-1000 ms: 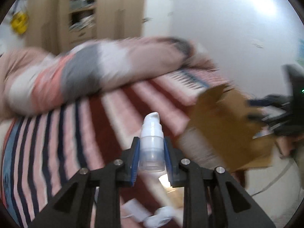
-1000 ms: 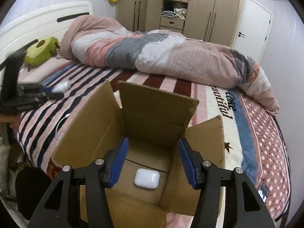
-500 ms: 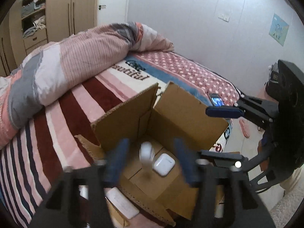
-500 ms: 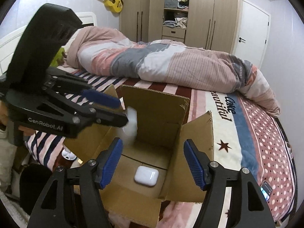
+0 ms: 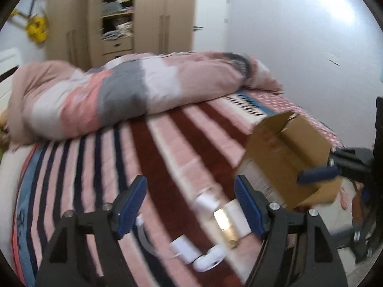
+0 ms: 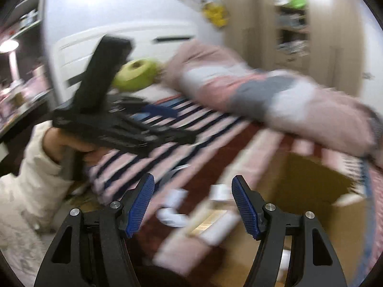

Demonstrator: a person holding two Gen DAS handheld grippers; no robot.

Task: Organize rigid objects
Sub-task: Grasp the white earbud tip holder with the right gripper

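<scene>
My left gripper (image 5: 190, 203) is open and empty above the striped bed. Below it lie small white objects: a white charger block (image 5: 185, 252), a white curved piece (image 5: 210, 260), a white and gold box (image 5: 227, 222) and a white jar (image 5: 207, 201). The open cardboard box (image 5: 284, 157) stands at the right on the bed edge. My right gripper (image 6: 192, 203) is open and empty, over the same white items (image 6: 172, 215) left of the box (image 6: 311, 191). The left gripper device (image 6: 112, 119) shows in the right wrist view. Both views are blurred.
A rolled striped duvet (image 5: 124, 91) lies across the far side of the bed. A green plush (image 6: 136, 74) sits near the white headboard. Wardrobes (image 5: 119, 24) stand behind. The person's sleeve (image 6: 36, 179) is at the left.
The left gripper let go of the white pump bottle over the box and swung back left over the bed. The right gripper turned left, away from the box's inside.
</scene>
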